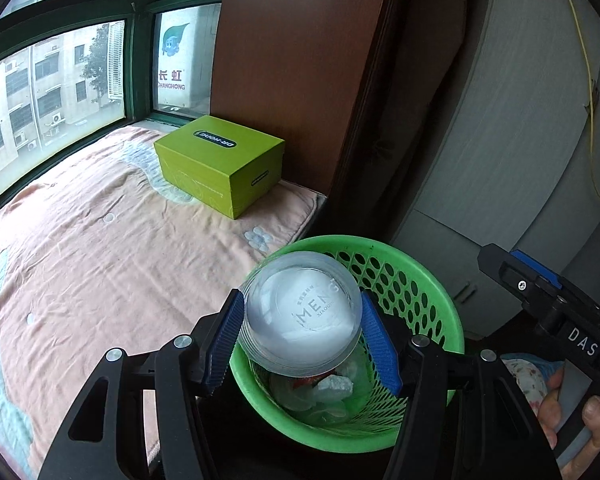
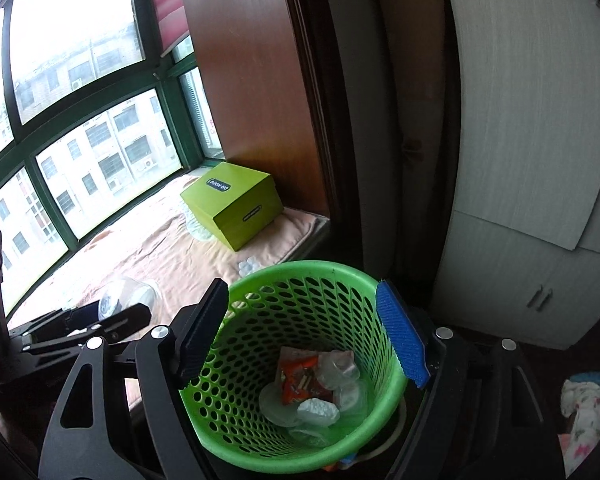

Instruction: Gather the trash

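Note:
My left gripper (image 1: 302,324) is shut on a clear plastic cup (image 1: 300,316) with white print, seen bottom-first, held over the near rim of a green mesh trash basket (image 1: 416,280). The same cup (image 2: 126,294) shows at the left of the right wrist view, in the left gripper. My right gripper (image 2: 304,328) is open and empty, its fingers straddling the basket (image 2: 300,276) from above. Inside the basket lie an orange wrapper (image 2: 300,380) and several clear plastic pieces (image 2: 336,364).
A green shoebox (image 1: 220,164) sits on a pink blanket (image 1: 100,260) on the window ledge. Dark wood panelling (image 1: 300,60) and a grey cabinet (image 1: 520,140) stand behind the basket. The right gripper's body (image 1: 560,312) is at the right.

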A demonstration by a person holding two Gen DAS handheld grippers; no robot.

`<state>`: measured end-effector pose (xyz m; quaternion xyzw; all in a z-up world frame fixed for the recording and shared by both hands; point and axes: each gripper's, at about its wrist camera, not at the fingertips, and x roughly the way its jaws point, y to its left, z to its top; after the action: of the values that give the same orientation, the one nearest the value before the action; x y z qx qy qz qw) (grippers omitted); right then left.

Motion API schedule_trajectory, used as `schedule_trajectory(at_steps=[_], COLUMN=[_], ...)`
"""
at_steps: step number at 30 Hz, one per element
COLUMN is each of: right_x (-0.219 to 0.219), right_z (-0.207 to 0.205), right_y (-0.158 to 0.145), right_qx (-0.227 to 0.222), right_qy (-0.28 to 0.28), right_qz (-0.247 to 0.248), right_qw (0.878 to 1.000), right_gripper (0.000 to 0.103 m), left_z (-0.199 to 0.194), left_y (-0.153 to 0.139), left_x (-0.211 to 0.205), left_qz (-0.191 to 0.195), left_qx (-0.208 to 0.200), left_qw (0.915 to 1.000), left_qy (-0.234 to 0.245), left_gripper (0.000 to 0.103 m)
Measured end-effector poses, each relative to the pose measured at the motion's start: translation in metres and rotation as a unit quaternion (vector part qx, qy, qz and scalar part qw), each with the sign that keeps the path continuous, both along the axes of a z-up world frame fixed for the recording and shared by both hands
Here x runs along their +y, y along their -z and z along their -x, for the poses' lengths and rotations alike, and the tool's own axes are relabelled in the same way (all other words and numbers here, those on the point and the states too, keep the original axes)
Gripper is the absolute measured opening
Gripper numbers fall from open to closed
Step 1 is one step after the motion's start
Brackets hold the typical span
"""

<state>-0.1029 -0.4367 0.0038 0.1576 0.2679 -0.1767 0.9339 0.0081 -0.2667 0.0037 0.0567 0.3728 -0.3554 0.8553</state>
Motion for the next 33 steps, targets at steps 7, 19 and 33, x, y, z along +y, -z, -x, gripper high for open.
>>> schedule_trajectory(at_steps=[7, 19, 33], right_x=[-0.004, 0.000, 0.028], right_z=[0.004, 0.001, -0.019], right_y=[0.000, 0.000, -0.004], right_qx=[-0.003, -0.002, -0.004], right_qy=[0.005, -0.004, -0.049], right_qz=[-0.004, -0.005, 0.001], right_qw=[1.000, 1.000, 0.999], right_gripper=[0.076, 0.076, 0.084], left_z=[0.004, 0.000, -0.009], left_y=[0.005, 0.000, -0.021], left_x=[-0.012, 0.004, 0.065], left_qz=[0.000, -0.002, -0.009], left_qx=[0.007, -0.009, -0.054], left_qw=[0.9998, 0.9999, 0.9943], left_qy=[0.019, -0.012, -0.092], left_gripper=[0.059, 0.079, 0.093])
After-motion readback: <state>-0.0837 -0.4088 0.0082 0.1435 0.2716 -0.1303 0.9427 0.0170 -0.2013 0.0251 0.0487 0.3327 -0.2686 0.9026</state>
